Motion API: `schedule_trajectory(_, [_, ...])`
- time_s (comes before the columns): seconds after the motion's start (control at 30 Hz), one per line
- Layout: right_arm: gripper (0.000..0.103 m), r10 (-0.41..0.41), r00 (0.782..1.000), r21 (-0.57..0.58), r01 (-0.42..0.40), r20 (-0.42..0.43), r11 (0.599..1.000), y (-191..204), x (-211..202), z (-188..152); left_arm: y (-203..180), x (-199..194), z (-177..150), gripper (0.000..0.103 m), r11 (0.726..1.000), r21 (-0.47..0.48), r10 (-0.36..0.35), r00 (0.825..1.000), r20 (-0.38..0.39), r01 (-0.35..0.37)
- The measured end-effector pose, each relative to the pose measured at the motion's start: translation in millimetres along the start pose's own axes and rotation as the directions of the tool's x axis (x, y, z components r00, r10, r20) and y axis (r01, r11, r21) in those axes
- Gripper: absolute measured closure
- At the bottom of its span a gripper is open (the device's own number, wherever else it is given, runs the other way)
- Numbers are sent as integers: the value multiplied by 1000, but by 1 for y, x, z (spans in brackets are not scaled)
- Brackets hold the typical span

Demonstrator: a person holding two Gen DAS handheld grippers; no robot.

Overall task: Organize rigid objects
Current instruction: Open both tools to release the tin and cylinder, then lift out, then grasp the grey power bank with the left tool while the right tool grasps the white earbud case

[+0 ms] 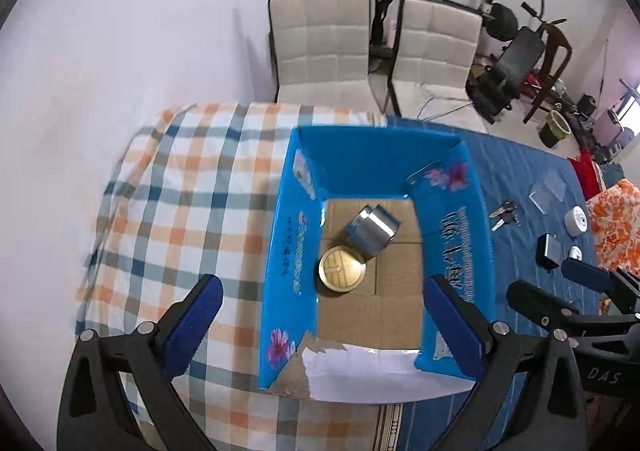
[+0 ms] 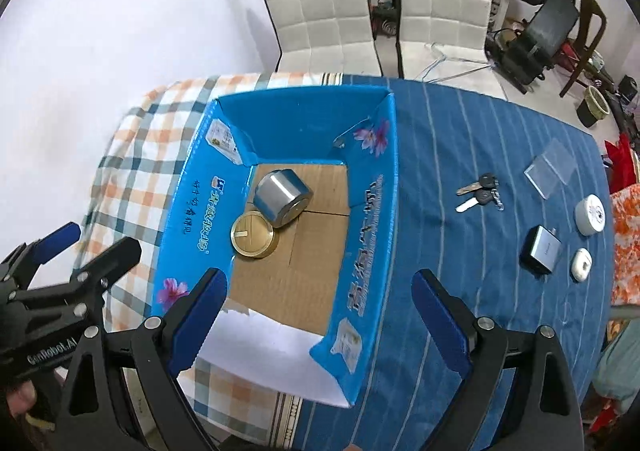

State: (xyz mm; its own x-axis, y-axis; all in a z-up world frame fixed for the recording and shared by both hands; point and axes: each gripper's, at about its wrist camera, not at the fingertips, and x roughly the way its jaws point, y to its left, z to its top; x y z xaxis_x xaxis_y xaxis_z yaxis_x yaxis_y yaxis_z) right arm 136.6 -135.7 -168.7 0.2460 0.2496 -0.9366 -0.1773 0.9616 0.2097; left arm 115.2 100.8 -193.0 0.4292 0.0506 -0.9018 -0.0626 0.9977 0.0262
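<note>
An open blue carton (image 1: 280, 251) (image 2: 360, 235) stands on the table. On its cardboard floor lie a silver metal cylinder (image 1: 370, 227) (image 2: 282, 191) and a round gold tin (image 1: 342, 269) (image 2: 254, 235), touching each other. My left gripper (image 1: 324, 327) (image 2: 88, 247) hangs open above the carton's near left part, nothing between its fingers. My right gripper (image 2: 320, 315) (image 1: 560, 287) hangs open above the carton's near right wall, also empty. On the blue cloth to the right lie keys (image 2: 480, 191), a dark charger (image 2: 540, 249), a white round tin (image 2: 591, 215) and a small white case (image 2: 581, 265).
A clear plastic case (image 2: 550, 167) lies farther back on the blue striped cloth (image 2: 440, 139). A checked cloth (image 1: 180, 191) covers the table's left part. Two white chairs (image 1: 320, 47) stand behind the table, with exercise gear (image 1: 520, 51) at the back right.
</note>
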Motion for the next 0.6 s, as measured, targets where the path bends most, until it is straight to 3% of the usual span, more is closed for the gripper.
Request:
schedule_trajectory(0.33, [7, 33, 996, 147, -44, 77, 988, -69, -50, -7, -73, -14, 14, 0, 998, 63, -26, 999, 28, 24])
schedule_trajectory(0.6, [7, -30, 997, 289, 9, 67, 957, -188, -53, -1, -193, 42, 36, 0, 982, 144, -118, 992, -49, 124])
